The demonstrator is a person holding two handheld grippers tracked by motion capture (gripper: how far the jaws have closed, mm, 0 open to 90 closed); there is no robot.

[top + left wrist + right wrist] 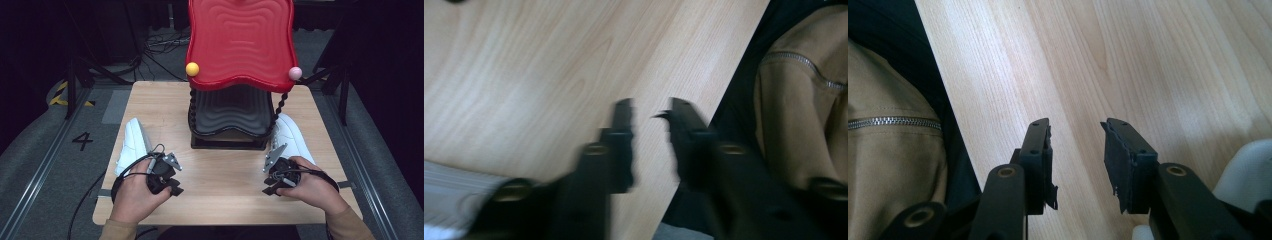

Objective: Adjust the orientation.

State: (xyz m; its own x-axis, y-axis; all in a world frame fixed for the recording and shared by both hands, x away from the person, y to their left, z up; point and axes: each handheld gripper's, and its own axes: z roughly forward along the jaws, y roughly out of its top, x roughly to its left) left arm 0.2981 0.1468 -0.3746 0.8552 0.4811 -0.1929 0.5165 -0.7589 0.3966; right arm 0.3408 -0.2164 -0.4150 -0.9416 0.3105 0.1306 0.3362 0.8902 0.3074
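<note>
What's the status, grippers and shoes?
Left gripper and right gripper open, empty, over table. Left shoe, right shoe untouched. Red rack between them.

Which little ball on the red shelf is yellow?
The ball on the left front corner of the red shelf is the yellow ball; the pink ball sits on the right front corner.

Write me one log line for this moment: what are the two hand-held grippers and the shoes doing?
left gripper: open, empty, above table | right gripper: open, empty | left white shoe, right white shoe: untouched, flanking red-topped rack
</note>
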